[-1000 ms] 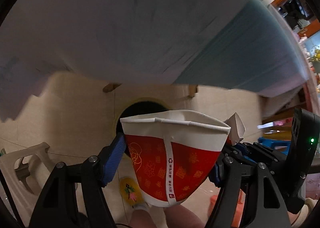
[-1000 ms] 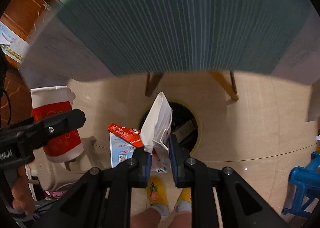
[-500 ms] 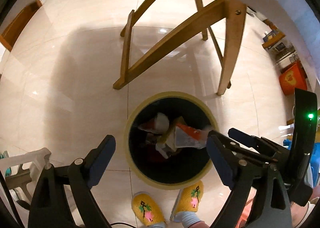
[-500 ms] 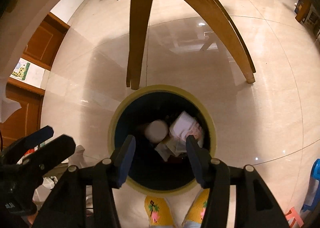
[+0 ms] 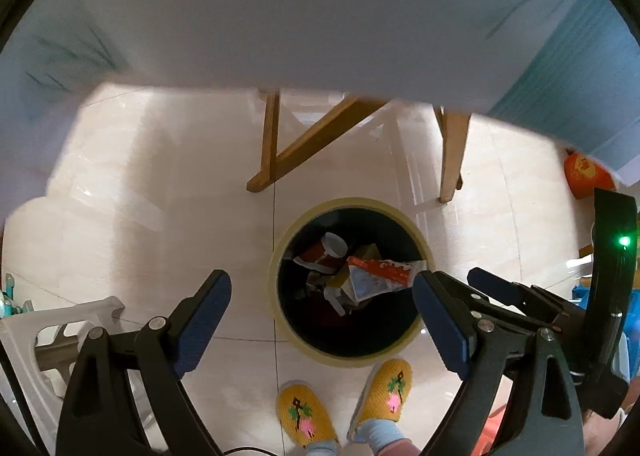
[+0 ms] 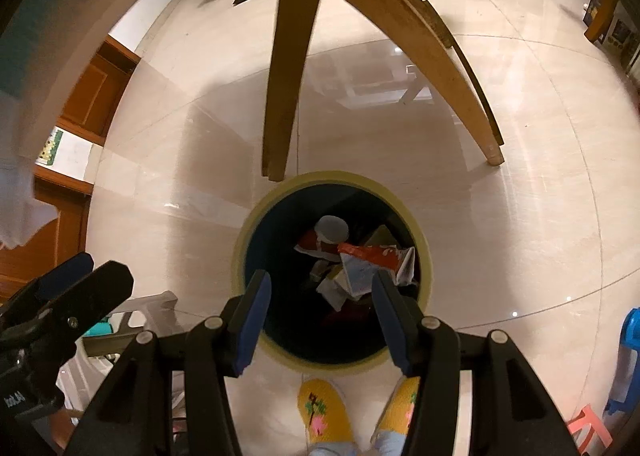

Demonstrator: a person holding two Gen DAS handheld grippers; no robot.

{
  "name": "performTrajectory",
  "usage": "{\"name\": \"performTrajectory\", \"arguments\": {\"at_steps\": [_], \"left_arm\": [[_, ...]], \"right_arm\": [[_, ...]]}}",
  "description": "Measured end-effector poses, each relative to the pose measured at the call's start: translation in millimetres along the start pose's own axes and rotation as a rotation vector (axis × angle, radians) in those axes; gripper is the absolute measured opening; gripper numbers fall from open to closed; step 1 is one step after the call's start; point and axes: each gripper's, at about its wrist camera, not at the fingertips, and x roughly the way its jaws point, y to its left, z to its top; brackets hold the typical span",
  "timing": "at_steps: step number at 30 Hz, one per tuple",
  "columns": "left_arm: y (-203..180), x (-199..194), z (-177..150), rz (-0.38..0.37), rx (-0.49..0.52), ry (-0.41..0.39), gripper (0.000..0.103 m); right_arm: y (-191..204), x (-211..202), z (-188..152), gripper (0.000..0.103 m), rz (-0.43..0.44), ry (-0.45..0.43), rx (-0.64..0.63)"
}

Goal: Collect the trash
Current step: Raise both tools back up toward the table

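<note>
- Our left gripper point(image 5: 322, 298) stands wide with nothing between its fingers, above the bin point(image 5: 416, 228).
- Our right gripper point(image 6: 320, 292) is partly spread, also empty, straight over the bin point(image 6: 256, 216).
- The trash lies inside: a red cup point(image 5: 326, 250) beside a crumpled carton point(image 5: 376, 276).
- Yellow slippers point(image 5: 306, 412) stand just beside the bin.

Trash bin point(image 5: 280, 320) on tiled floor point(image 5: 160, 216)
</note>
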Motion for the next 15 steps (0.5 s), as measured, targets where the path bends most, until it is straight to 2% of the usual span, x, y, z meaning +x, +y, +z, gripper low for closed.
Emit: {"name": "performTrajectory", "arguments": {"at_steps": [5,15], "left_arm": [[-5.0,-55.1,11.0,0.003,0.008,-0.013,0.091],[-21.8,-181.7,39.2,0.041,0.055,-0.044,0.091]], "right_arm": [[14.4,-48.6,0.4,0.053,0.009,-0.010,0.001],[52.7,-185.9,15.7,0.053,0.016,-0.090,-0.015]]}}
